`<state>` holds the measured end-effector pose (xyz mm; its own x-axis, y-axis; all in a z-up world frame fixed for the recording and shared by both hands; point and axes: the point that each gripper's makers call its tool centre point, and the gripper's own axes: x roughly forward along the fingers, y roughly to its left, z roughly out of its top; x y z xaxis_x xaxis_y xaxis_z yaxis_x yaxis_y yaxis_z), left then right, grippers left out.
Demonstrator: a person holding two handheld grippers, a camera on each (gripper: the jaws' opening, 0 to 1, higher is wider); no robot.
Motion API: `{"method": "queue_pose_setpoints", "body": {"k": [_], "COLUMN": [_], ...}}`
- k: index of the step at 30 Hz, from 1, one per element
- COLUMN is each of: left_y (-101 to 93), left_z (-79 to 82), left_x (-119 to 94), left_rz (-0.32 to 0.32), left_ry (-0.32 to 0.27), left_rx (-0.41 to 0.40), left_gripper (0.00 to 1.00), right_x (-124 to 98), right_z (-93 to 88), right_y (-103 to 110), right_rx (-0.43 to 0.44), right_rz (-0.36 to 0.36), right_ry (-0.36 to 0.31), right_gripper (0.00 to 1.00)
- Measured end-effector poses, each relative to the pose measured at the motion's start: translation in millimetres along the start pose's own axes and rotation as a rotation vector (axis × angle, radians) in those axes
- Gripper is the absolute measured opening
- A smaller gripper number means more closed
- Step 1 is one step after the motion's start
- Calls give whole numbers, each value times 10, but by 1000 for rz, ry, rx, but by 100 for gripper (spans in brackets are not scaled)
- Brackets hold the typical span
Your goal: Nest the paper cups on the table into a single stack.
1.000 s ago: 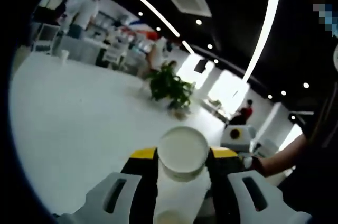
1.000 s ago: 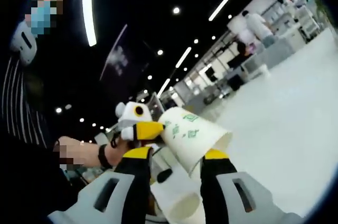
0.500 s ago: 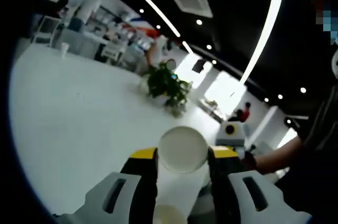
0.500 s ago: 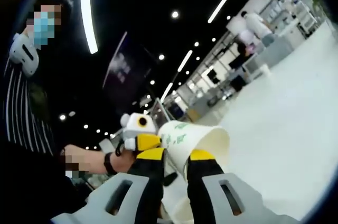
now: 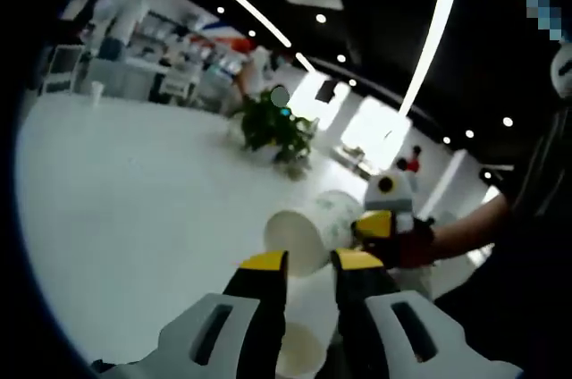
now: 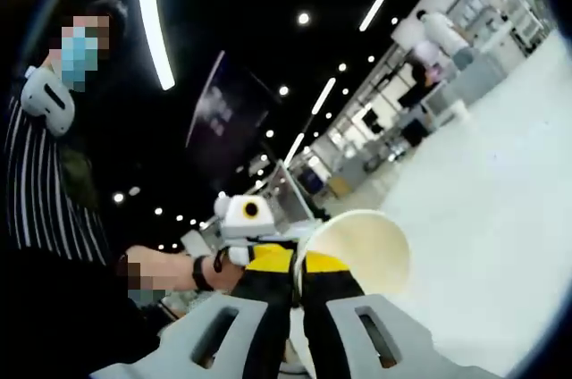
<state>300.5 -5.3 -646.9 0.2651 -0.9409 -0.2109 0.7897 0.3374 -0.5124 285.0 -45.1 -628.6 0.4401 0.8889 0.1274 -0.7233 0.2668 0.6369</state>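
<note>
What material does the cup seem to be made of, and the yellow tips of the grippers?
The cup looks like thin white paper, matte, with a rolled rim and a faint green print on its side. The yellow tips on the left gripper look like smooth hard plastic, though a rubber coating cannot be ruled out; the right gripper has the same.

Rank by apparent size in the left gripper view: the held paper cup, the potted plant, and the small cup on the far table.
1. paper cup, largest, though it is nearest the camera.
2. potted plant, somewhat smaller in the picture, but much farther off, so true size is unsure.
3. far cup, smallest.
</note>
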Motion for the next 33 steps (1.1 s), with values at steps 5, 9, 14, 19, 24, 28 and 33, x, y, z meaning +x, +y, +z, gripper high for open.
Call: {"method": "queue_pose_setpoints", "body": {"k": [5, 9, 14, 19, 24, 28, 33], "left_y": [20, 21, 38, 40, 21, -4, 21], "left_z": [-111, -146, -160, -204, -193, -205, -176], "left_x": [-24, -33, -32, -47, -66, -71, -85], "left_rz": [11, 8, 23, 26, 23, 20, 32], "left_ry": [23, 15, 1, 1, -26, -24, -58], "left_rx": [5, 6, 6, 15, 44, 70, 80], "left_gripper": [21, 24, 26, 30, 37, 39, 52], "right_x": [5, 25, 73, 113, 143, 171, 186], "right_z": [-4, 7, 7, -26, -94, -95, -145], "right_y": [27, 51, 116, 148, 224, 294, 242], "right_rx": [1, 15, 16, -32, -122, -185, -242], "right_rz": [8, 8, 19, 10, 15, 18, -16], "right_ry": [9, 19, 58, 128, 228, 284, 354], "right_gripper": [0, 0, 0, 0, 0, 0, 0]}}
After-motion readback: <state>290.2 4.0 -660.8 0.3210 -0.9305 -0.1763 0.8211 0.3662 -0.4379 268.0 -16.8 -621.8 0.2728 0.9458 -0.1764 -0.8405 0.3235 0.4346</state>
